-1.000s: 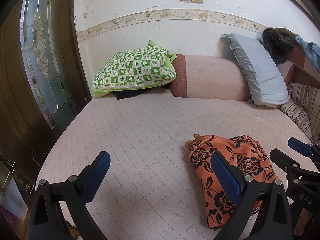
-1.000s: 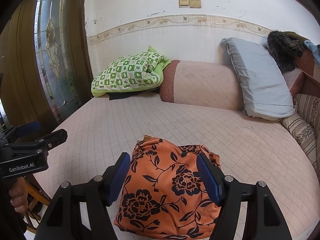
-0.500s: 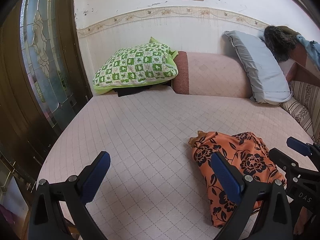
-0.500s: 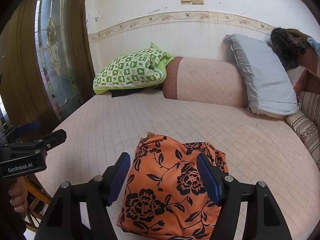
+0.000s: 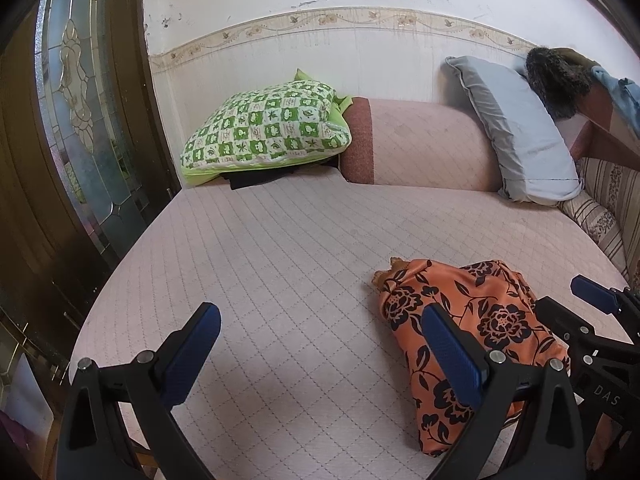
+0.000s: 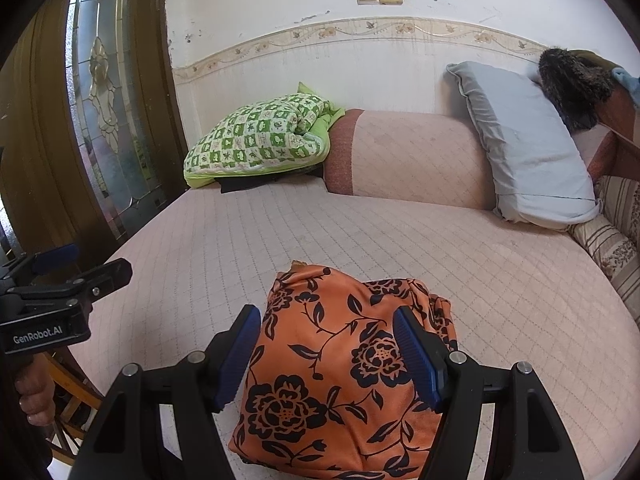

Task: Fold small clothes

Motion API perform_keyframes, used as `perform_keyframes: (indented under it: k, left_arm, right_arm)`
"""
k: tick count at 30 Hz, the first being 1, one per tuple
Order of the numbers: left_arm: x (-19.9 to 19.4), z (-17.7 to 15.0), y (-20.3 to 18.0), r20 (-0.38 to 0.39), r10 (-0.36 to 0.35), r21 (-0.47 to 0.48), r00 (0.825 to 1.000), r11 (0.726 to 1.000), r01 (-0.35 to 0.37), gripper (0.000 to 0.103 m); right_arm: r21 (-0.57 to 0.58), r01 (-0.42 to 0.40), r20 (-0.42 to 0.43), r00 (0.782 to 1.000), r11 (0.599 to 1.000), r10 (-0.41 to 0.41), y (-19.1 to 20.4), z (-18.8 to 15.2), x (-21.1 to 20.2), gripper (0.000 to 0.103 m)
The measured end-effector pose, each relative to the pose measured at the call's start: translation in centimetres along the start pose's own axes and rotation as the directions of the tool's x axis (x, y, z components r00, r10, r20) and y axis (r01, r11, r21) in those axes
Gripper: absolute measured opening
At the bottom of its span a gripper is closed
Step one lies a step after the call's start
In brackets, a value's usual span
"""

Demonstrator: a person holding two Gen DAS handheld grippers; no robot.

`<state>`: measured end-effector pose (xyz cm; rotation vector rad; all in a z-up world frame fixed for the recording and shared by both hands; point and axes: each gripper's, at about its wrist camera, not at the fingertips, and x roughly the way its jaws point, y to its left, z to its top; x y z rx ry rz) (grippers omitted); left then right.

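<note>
An orange garment with black flowers point(image 6: 340, 368) lies folded in a compact bundle on the pink quilted bed point(image 6: 248, 248), near its front edge. My right gripper point(image 6: 328, 350) is open and empty, held above the bundle with a blue pad on each side. My left gripper point(image 5: 320, 354) is open and empty over bare bed, left of the garment point(image 5: 476, 328). The right gripper also shows at the right edge of the left wrist view point(image 5: 580, 308), and the left gripper at the left edge of the right wrist view point(image 6: 60, 280).
A green checked pillow point(image 5: 264, 128), a pink bolster point(image 5: 424, 144) and a grey pillow point(image 5: 520, 132) line the back wall. A striped cushion point(image 5: 608, 208) lies at the right. A wooden glazed door point(image 5: 80, 120) stands at the left.
Both grippers drew back slightly toward me and tilted; the garment sits a little lower and farther in both views. The jaws stayed open.
</note>
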<state>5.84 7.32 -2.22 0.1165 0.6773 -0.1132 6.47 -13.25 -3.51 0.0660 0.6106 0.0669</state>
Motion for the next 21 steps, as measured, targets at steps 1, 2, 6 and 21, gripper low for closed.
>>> perform_keyframes:
  k: [1,2,6,21]
  left_arm:
    - [0.1,0.0,0.0,-0.002,-0.002,0.0,1.0,1.0,0.002,0.1]
    - [0.2,0.0,0.0,-0.003,-0.004,0.0,1.0,1.0,0.004,0.1]
    - [0.8,0.0,-0.1,-0.008,-0.006,0.0,1.0,1.0,0.006,0.1]
    - [4.4,0.1,-0.7,-0.047,-0.003,0.001,0.999,1.0,0.003,0.1]
  right_arm:
    - [0.0,0.001,-0.002,1.0,1.0,-0.001,0.0,0.0,0.1,0.072]
    - [0.0,0.001,-0.003,1.0,1.0,-0.001,0.0,0.0,0.2,0.072]
    - [-0.005,0.001,-0.012,1.0,1.0,-0.001,0.1,-0.1,0.6,0.072]
    - [0.01,-0.01,-0.066,0.998,1.0,0.011,-0.7,-0.7,4.2,0.072]
